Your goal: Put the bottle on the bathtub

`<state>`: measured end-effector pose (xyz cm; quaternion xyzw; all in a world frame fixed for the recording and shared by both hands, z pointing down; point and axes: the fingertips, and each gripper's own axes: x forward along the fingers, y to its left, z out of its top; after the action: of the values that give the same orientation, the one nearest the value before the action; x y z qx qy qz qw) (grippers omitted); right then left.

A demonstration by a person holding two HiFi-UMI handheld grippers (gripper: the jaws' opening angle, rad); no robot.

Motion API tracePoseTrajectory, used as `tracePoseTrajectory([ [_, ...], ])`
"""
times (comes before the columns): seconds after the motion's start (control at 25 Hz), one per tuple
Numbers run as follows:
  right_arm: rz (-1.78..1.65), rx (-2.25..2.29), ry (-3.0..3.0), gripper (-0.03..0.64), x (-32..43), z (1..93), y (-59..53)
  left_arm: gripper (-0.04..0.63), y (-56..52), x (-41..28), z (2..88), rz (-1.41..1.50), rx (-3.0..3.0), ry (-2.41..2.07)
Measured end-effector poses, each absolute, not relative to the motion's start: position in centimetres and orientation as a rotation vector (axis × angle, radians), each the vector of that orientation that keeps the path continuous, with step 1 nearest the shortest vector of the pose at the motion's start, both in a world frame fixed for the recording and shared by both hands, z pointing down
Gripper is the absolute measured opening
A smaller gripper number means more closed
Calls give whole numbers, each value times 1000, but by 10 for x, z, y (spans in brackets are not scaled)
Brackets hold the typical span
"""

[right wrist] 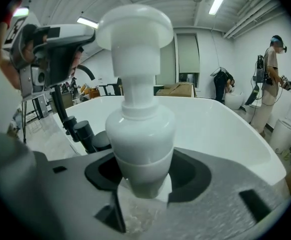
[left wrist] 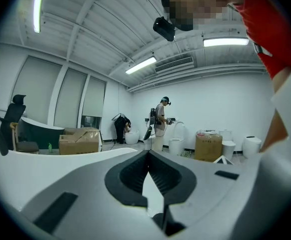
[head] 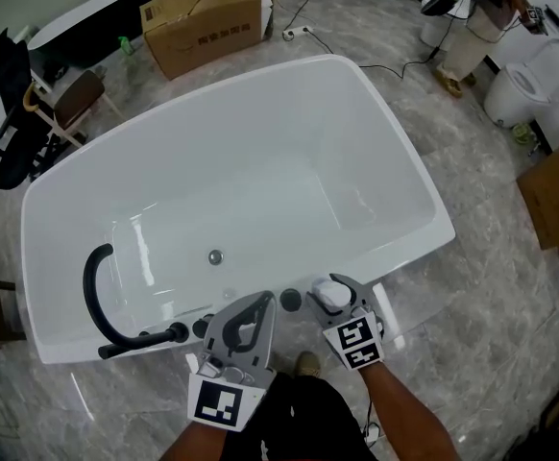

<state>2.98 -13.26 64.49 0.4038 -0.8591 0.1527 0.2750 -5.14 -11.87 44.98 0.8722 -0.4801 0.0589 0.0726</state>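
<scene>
The white pump bottle stands upright between the jaws of my right gripper, which is shut on its lower body. In the head view the bottle is over the near rim of the white bathtub, just right of a black knob. My left gripper is beside it to the left, also over the near rim. In the left gripper view the left gripper has its jaws closed tip to tip with nothing between them. A curved black faucet rises at the rim's left end.
Another black knob and a handle sit on the near rim. A cardboard box and a black chair stand beyond the tub. Toilets and a second box are to the right. A person stands far off.
</scene>
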Motion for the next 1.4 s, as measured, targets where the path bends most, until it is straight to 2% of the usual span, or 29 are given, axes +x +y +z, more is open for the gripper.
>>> tracePoseTrajectory([
  [0.84,390,1111,-2339,265,20,657,-145,11,-113,-63,461,220,2605,-1439],
  [1.08,384,1115,-2353,304,29,634,-134,11,-109,-59,451,196,2622,-1424],
  [1.4,400,1225,-2399,283,43,557,-108,11,-89,-54,415,173,2675,-1365],
])
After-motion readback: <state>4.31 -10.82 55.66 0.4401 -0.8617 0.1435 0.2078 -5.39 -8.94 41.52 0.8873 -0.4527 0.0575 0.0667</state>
